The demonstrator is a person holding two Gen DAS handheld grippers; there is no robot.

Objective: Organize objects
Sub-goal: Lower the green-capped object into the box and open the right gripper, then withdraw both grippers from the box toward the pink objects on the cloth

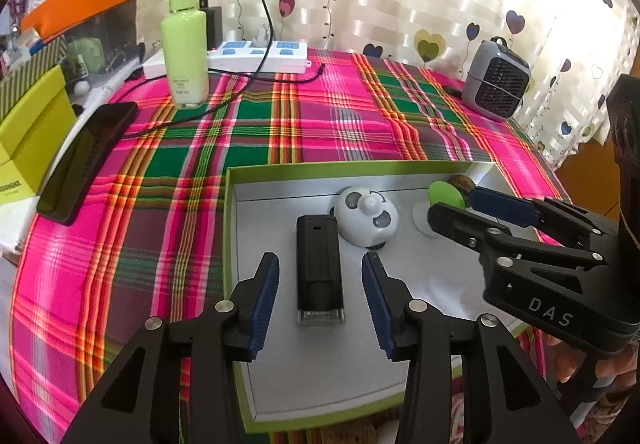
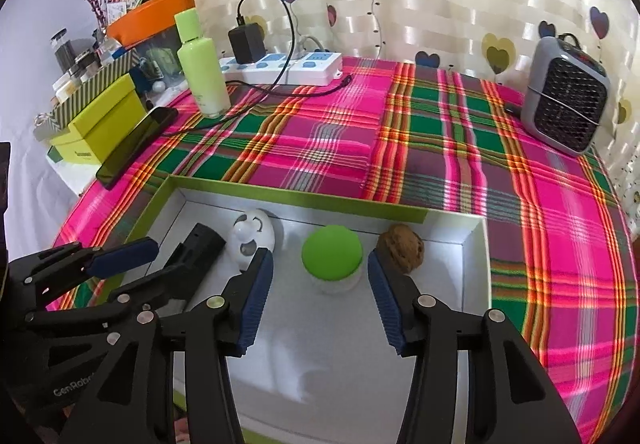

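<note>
A black device (image 1: 320,268) is seen lying in a green-edged box (image 1: 234,228) between the parted pads of the left gripper (image 1: 320,272), untouched by either. Behind it a white round toy (image 1: 366,215) is set. The right gripper (image 1: 452,204) is held open at the right, beside a green-topped item (image 1: 446,194).

Pink-green plaid tablecloth (image 2: 440,148), green-rimmed box (image 2: 280,192)

The black plastic right gripper (image 1: 454,206) body carries white letters "DAS"; the black left gripper (image 2: 132,264) body shows "GenRob", cut off.
</note>
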